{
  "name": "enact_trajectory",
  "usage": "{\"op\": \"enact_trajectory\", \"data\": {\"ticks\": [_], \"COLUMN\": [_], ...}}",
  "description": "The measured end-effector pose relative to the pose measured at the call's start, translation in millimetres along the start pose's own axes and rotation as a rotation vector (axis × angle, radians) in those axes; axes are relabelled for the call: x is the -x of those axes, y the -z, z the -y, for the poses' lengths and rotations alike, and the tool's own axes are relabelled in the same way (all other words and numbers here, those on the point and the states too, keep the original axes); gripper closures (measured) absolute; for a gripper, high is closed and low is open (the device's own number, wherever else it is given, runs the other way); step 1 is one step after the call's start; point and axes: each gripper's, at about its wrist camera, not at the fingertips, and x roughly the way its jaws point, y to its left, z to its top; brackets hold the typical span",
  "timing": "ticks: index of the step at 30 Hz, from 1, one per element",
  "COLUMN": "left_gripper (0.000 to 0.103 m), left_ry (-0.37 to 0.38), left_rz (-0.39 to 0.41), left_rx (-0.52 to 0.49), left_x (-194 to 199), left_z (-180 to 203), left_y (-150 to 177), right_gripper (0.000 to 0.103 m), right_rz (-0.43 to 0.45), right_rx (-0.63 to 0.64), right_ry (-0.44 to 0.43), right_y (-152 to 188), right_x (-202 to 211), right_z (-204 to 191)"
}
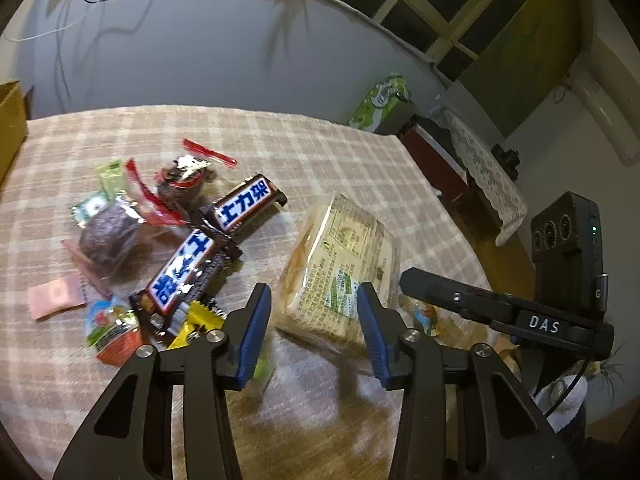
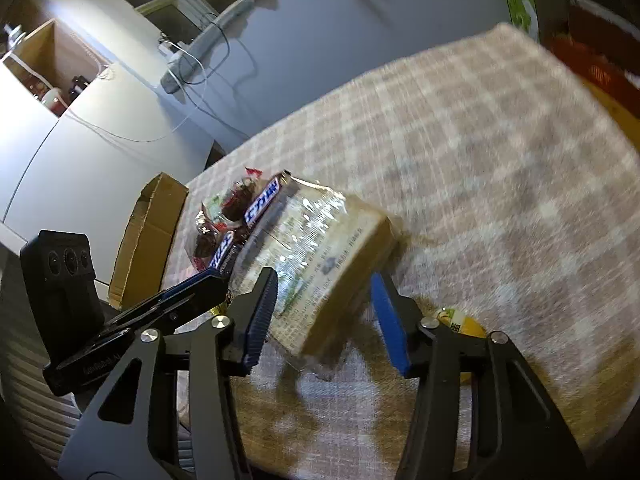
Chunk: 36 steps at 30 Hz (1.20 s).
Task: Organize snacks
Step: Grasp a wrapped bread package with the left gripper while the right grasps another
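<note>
Snacks lie heaped on the checked tablecloth (image 1: 340, 148): two chocolate bars (image 1: 248, 208), red-wrapped sweets (image 1: 180, 184) and a jelly cup (image 1: 112, 328) on one side, a wrapped sandwich pack (image 1: 344, 264) beside them. From the left wrist, the left gripper (image 1: 312, 320) gapes wide just before that pack, grasping nothing. From the right wrist, the right gripper (image 2: 324, 316) also stands spread, the sandwich pack (image 2: 312, 264) between its blue pads (image 2: 388, 320) but unpinched; a cardboard box (image 2: 148, 236) sits beyond the pile.

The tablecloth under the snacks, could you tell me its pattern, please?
A beige-and-white plaid check tablecloth, clearest in the left wrist view.
</note>
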Motion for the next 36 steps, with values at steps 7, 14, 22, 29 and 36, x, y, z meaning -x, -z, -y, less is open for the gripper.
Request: {"op": "enact_trajectory", "data": {"ticks": [7,14,22,29,36], "left_gripper": [0.062,0.062,0.062,0.061,0.061], "left_ry": [-0.009,-0.024,-0.035,-0.071,-0.095], "left_rz": [-0.021,-0.066,-0.066,-0.047,-0.018], "left_rx": [-0.014,-0.027,-0.062,-0.096,-0.098], "left_x": [-14,-33,-28,-22,-13], "left_z": [-1,-7,4,13,21], "left_y": [-8,-10,2,15,24], "right_gripper": [0.061,0.065,0.067,0.067,0.067], "right_rz": [-0.049,-0.072,-0.07,-0.063,-0.063], "right_rx": [-0.041,-0.073,-0.054,-0.016,0.044], "right_ry": [-0.018,-0.046,-0.037,0.003,0.024], "right_y": [1,3,-2,-3,1], "right_x": [-14,-23,-25,-29,-27], "right_z": [7,11,7,-4,-20]}}
